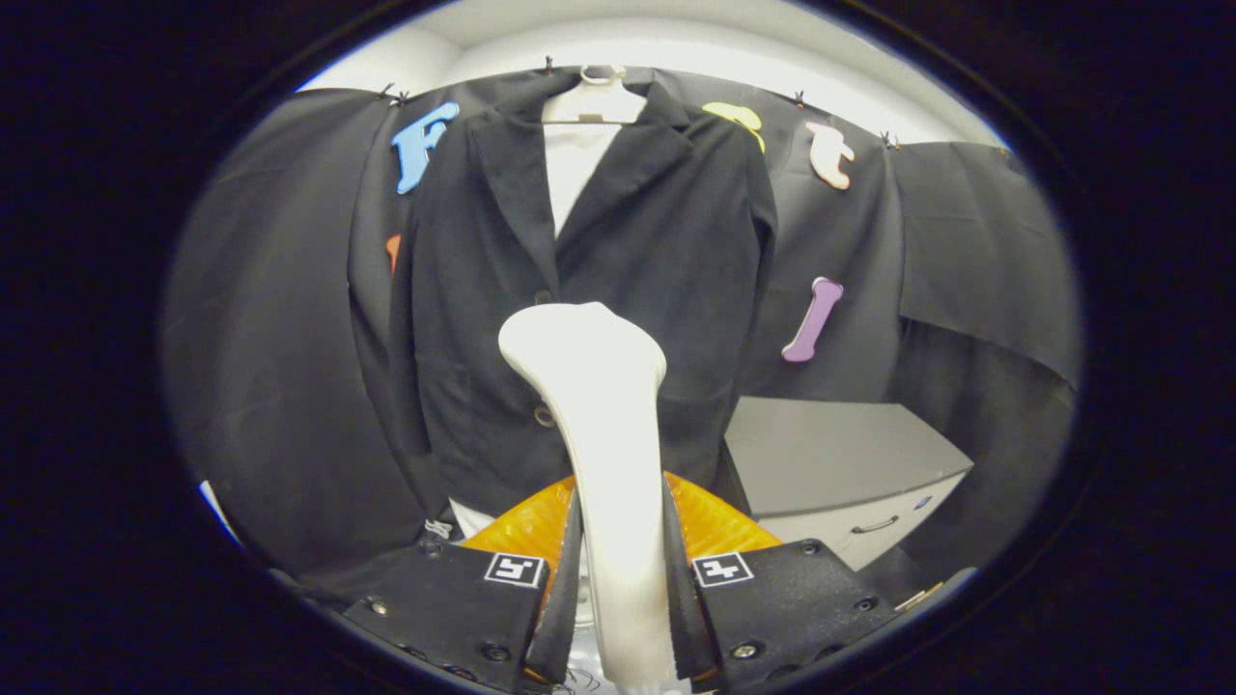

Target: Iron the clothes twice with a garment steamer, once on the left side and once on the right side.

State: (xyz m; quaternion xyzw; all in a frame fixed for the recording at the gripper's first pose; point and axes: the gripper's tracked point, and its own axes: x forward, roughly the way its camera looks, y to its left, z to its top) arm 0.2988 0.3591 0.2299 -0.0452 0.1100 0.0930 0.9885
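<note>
In the gripper view your gripper (618, 589) is clamped on the steamer (599, 405) handle, head up near the middle buttons of the hanging jacket (492, 290). Can't tell if either side's been steamed, so I'd guess both passes are left.

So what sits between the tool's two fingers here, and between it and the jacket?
In the gripper view, the tool is shut on the white steamer; its head rises toward the black jacket, nothing else between.
</note>
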